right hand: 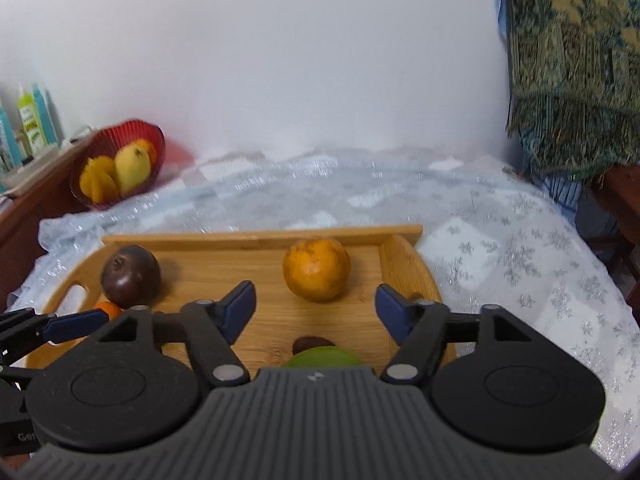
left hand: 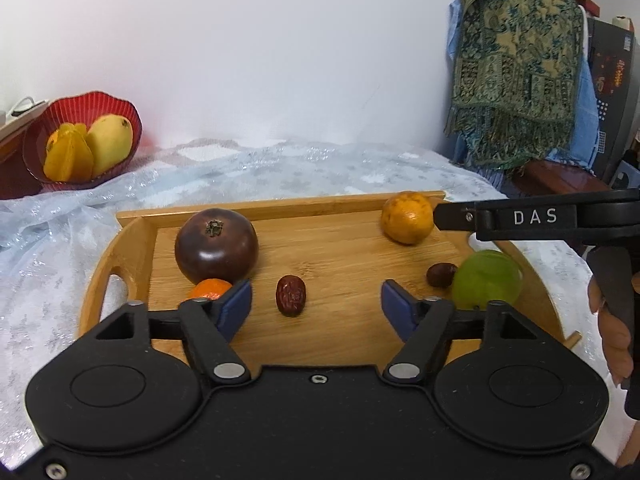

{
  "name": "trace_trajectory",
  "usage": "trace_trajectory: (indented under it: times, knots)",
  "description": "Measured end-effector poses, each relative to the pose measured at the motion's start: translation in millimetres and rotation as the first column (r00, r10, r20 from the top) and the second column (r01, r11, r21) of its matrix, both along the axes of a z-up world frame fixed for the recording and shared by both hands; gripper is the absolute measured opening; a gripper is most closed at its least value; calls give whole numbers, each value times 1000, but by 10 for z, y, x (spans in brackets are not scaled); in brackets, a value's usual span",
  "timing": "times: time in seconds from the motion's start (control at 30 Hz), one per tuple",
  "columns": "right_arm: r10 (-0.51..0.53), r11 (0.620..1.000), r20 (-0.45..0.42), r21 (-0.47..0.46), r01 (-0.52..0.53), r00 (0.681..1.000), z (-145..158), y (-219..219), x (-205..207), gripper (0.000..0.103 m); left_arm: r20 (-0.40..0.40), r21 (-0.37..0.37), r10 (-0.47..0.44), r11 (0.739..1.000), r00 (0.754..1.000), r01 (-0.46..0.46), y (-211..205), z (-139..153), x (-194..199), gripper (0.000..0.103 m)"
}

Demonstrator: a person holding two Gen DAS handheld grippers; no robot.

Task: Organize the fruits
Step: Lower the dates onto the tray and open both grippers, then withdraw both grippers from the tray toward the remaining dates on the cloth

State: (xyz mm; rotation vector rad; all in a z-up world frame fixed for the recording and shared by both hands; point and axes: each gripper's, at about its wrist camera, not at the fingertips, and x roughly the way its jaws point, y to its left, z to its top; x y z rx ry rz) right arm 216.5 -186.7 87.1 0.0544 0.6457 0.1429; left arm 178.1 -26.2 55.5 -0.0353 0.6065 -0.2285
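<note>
Here both grippers, left (left hand: 316, 306) and right (right hand: 316, 310), stood spread and empty above the tray (left hand: 132, 240); centring on one fruit, such as the date (left hand: 291, 295) at lower centre, was advisable before closing.

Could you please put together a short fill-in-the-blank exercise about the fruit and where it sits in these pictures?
1. The dark purple fruit, the green fruit and the orange all rest on a ____ tray.
2. The mango sits in a ____ bowl at the far left.
3. The wrinkled red date lies between the blue pads of the left hand-held gripper, whose jaws are ____.

Missing words: wooden; red; open
</note>
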Motion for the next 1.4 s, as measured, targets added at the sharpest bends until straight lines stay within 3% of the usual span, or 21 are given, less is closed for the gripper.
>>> trace_trajectory:
  times: [0.33, 0.5, 0.67, 1.03, 1.4]
  knots:
    - [19, 1000, 164, -20, -16, 986, 54, 81, -537, 91, 44, 15, 7, 1000, 999, -7, 82, 64, -491, 93]
    - [35, 999, 227, -38, -27, 973, 16, 126, -830, 94, 45, 5, 22, 1000, 999, -22, 160, 32, -693, 96]
    - [46, 998, 281, -62, -29, 959, -36, 184, -1127, 103, 64, 15, 41, 999, 997, -42, 215, 9, -878, 100]
    - [50, 998, 310, -47, -37, 950, -240, 321, -1641, 103, 50, 39, 63, 997, 997, -65, 309, -180, -1235, 101]
    - [32, 999, 282, -16, -29, 959, -410, 348, -1869, 103, 14, 19, 87, 996, 996, -88, 430, -351, -1494, 102]
